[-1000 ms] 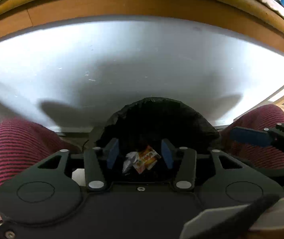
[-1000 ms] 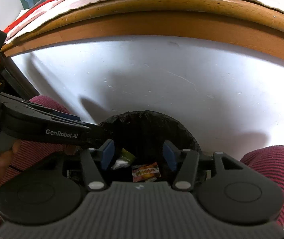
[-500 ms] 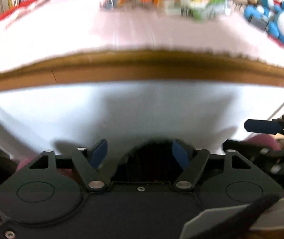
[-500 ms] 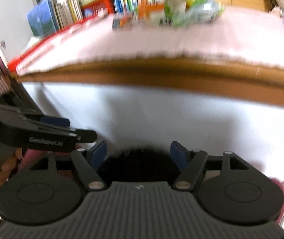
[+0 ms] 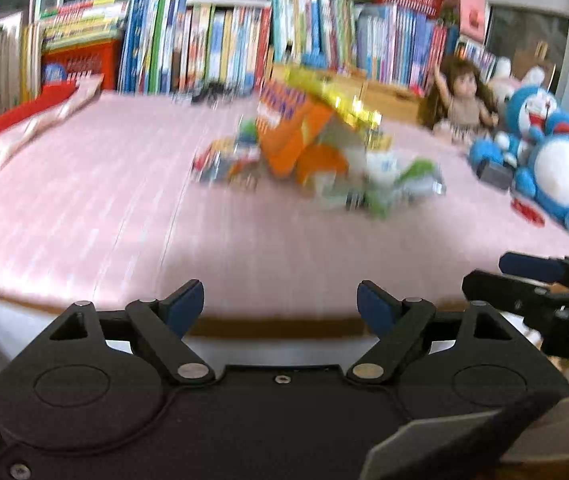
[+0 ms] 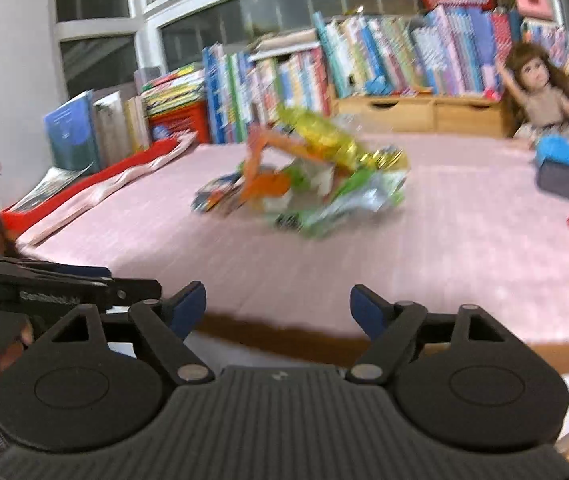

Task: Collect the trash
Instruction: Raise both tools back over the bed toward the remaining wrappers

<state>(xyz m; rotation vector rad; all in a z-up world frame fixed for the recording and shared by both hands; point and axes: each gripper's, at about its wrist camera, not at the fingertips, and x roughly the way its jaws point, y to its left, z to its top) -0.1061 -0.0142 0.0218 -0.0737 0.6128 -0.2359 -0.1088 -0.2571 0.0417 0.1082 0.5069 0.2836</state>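
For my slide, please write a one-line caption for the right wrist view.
Right gripper, jaws open and empty, faces a pile of wrappers on the pink table.

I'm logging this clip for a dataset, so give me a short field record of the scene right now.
surface: pink mat
trash: pile of wrappers mid-mat, blurred
toys: blue plush and doll at right
back: row of books
left gripper: open, empty, jaws just been opening
right gripper: open, empty, jaws just been opening

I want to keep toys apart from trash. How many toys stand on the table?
2: a doll at the far right by the books, and a blue plush nearer, at the right edge. More may be hidden.
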